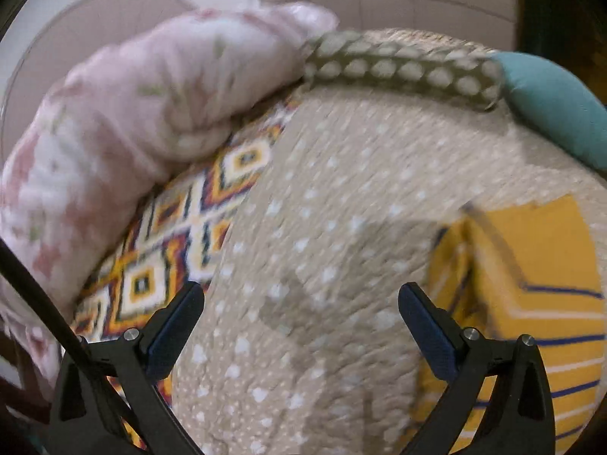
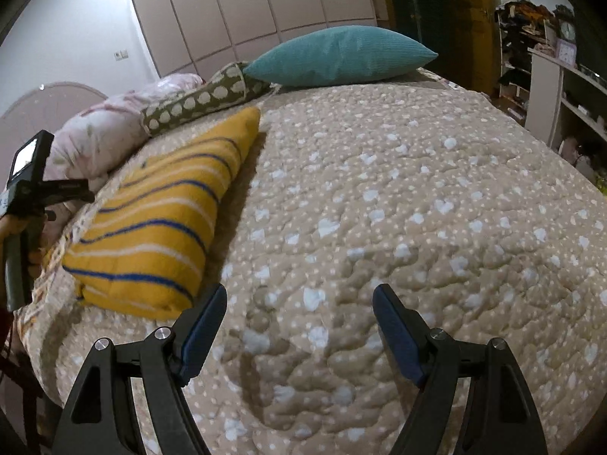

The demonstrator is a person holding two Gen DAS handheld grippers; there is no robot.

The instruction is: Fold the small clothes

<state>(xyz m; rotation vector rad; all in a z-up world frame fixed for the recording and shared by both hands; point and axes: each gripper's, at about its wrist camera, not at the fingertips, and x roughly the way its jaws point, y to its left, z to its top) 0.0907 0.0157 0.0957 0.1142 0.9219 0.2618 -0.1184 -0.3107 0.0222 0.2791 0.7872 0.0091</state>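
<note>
Both jaws spread, empty, over quilt [image 2: 379,189]; folded yellow striped garment [image 2: 159,227] lying left, apparently untouched.

Left wrist view: motion-blurred
Striped garment [image 1: 531,303]: cut off at right edge
Shelf clutter [image 2: 527,30]: too small to identify

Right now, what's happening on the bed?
Nothing is held. Both tools, left and right, hover open over the quilt. A yellow striped cloth lies already folded by the pillows. The left view is blurred, and a patterned cloth shows at the quilt's edge.
</note>
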